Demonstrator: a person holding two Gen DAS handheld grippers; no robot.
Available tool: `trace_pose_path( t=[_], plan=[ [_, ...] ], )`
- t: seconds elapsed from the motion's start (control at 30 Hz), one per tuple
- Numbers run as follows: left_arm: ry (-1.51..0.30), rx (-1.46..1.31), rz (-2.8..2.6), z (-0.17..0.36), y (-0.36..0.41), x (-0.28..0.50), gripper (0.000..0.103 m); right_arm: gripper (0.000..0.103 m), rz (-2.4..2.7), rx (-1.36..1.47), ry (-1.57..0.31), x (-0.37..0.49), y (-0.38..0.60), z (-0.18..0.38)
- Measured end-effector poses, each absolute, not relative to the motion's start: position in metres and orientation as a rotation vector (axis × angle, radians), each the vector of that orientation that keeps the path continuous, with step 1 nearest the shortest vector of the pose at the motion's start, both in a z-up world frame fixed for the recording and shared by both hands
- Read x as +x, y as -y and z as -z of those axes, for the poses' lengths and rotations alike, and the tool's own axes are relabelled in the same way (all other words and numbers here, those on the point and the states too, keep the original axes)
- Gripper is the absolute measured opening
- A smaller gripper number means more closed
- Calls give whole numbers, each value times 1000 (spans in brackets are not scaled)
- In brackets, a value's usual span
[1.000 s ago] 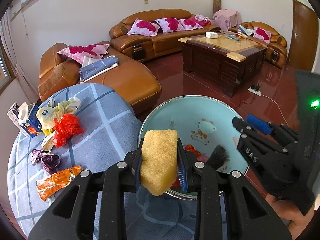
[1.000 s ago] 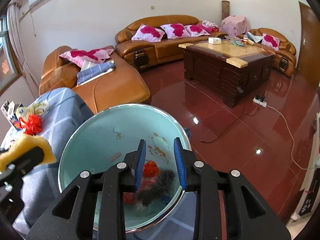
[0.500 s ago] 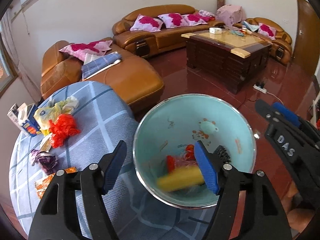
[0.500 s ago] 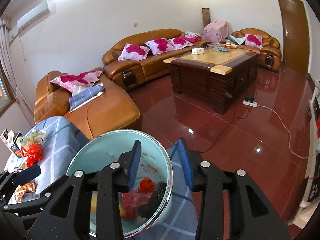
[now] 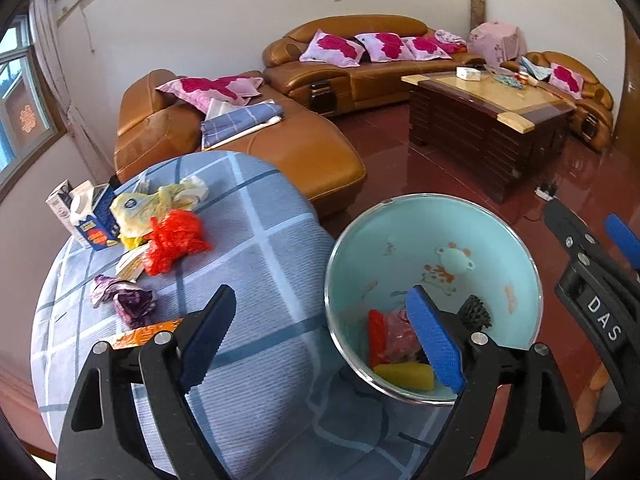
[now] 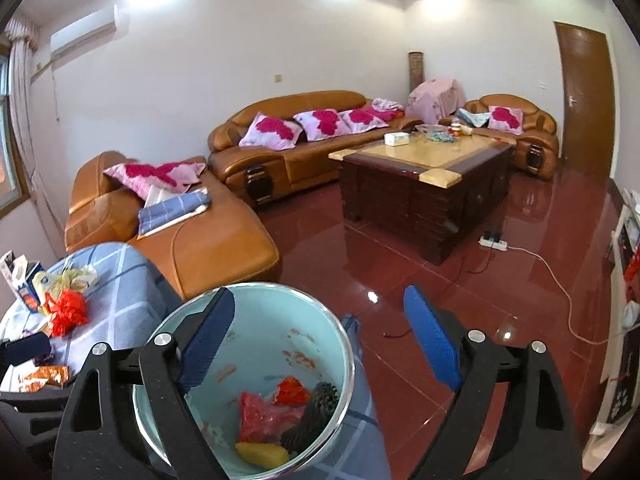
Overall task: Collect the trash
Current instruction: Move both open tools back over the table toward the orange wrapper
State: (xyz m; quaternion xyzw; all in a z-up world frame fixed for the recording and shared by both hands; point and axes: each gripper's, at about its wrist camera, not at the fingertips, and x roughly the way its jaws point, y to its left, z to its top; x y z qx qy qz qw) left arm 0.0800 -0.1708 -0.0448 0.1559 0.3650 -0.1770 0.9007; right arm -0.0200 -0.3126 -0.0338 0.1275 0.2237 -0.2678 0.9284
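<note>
Two blue-padded fingers of the left gripper (image 5: 320, 344) are spreading wide in the left wrist view, the jaws opening with nothing clamped between them. One pad is hanging over the checked blue tablecloth (image 5: 256, 264), the other over the pale blue bowl (image 5: 516, 240). Inside that bowl a yellow sponge (image 5: 404, 376) is lying at the near wall, beside a red wrapper (image 5: 376, 336), pinkish plastic and a dark bristly brush (image 5: 474, 314). Further left on the cloth, more trash is waiting: a red plastic bag (image 5: 176, 240), a yellow bag (image 5: 160, 200), a purple crumpled wrapper (image 5: 124, 300), an orange wrapper (image 5: 144, 336) and a blue carton (image 5: 96, 220). The right gripper (image 5: 600, 276) is showing at the right edge.

From the right wrist view, the right gripper (image 6: 320, 344) is also opening, its fingers standing far apart and empty. Its left pad is hovering above the bowl (image 6: 340, 336), its right pad over the red floor (image 6: 440, 288). The sponge (image 6: 262, 454) is resting at the bottom of the bowl next to the brush (image 6: 316, 416) and red scraps. The red bag (image 6: 64, 312) is sitting on the cloth (image 6: 120, 304) at the left.
</note>
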Motion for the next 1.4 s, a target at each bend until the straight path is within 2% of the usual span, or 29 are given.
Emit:
trace_pose_path(
  t=[0.47,1.1,1.4],
  plan=[
    [-772,277,280,47,133,85,87,85,422,238,-503,-12,287,29],
    [-805,237,223,50,90,89,87,76,338,214,-564,-6,258,38],
    [-814,232,210,54,66,92,87,76,282,233,-582,3,243,35]
  ],
)
